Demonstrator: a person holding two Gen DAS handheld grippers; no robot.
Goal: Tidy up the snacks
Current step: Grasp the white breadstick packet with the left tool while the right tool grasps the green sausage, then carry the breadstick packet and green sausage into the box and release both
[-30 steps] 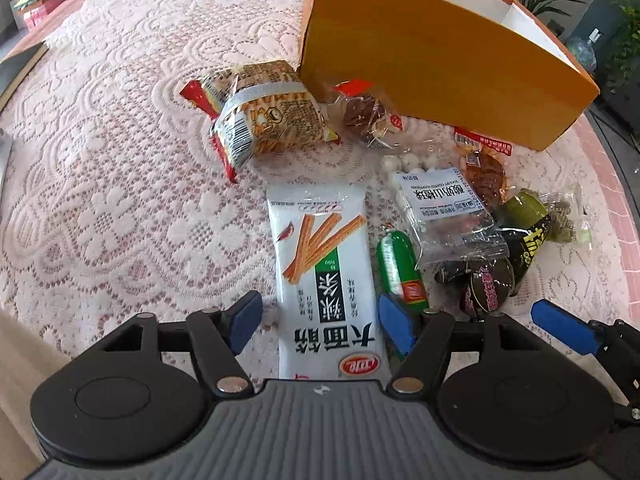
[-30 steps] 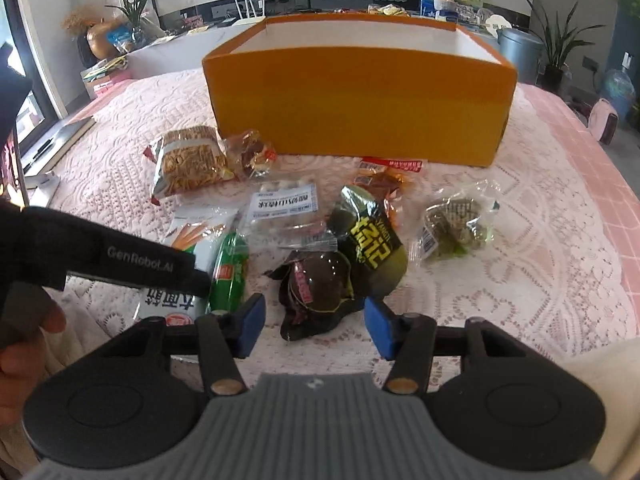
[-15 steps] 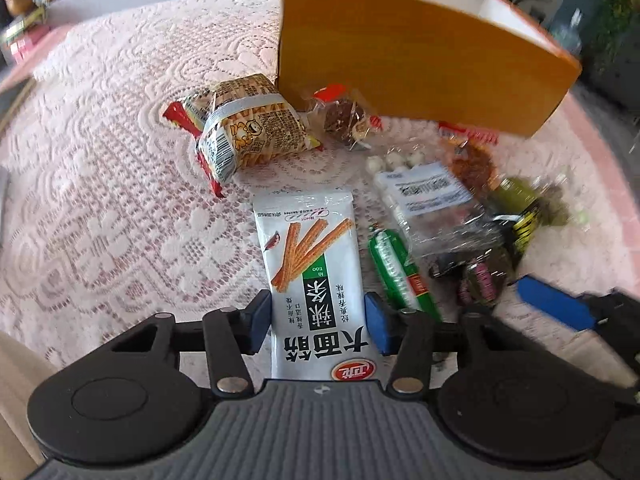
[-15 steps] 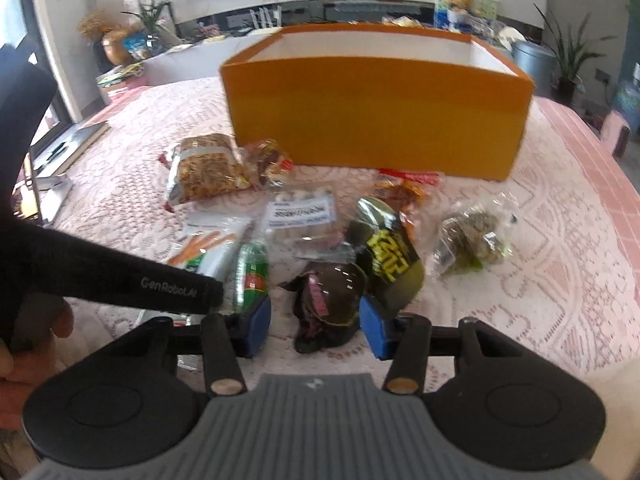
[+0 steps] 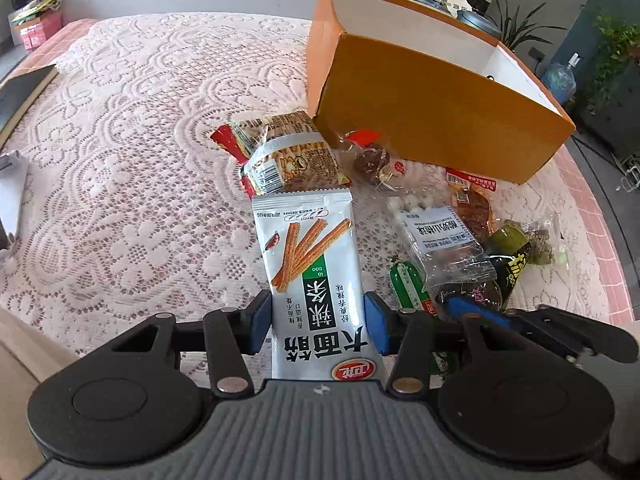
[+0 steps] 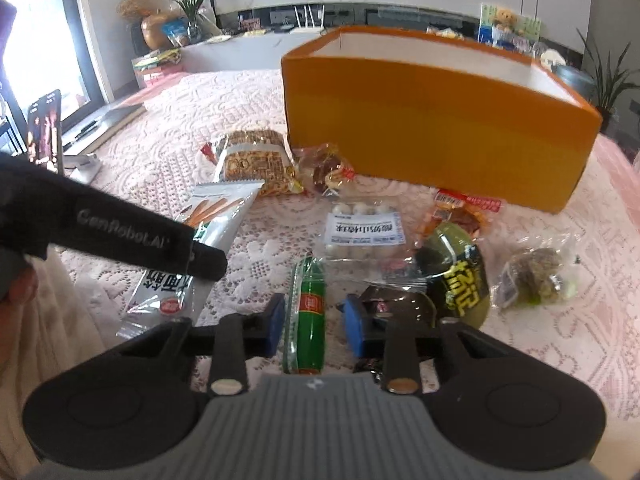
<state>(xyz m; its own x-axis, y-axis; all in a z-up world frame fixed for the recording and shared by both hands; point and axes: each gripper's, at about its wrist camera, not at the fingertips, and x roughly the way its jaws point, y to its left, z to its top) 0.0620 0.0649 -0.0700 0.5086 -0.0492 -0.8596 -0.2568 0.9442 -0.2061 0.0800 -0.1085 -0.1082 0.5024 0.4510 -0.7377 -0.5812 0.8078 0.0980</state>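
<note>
Grip first: the left claw [image 5: 316,320] has just closed onto the white spicy-stick packet [image 5: 312,260], its blue pads pinching the two long edges near the packet's near end. In the right wrist view the packet's far end hangs clear of the lace cloth [image 5: 140,160]. Held so close to one end, the limp film will probably droop and swing, so a slow carry with the packet kept level looks best.

The right claw [image 6: 314,320] has just been closing too. Its pads flank the green sausage [image 6: 310,308], which lies lengthwise between them on the worktop. A sliver of gap shows at the right pad, so I judge it spread narrowly and not yet pinching. It should square up on the sausage's middle, since the slick round casing could squirt out of an off-centre squeeze. The dark wrapped snack [image 6: 400,304] touches the outside of the right pad and could get dragged along.

The orange box [image 6: 432,120], the likely home for the snacks, stands at the far side with its top open. Its near wall is tall, so each load must rise above the rim before crossing. The peanut bag [image 6: 252,164] and the clear pack of white balls [image 6: 362,228] lie between the claws and the box. To the left the cloth is bare, which gives room to swing, though the two claws sit close together, so one should go at a time.
</note>
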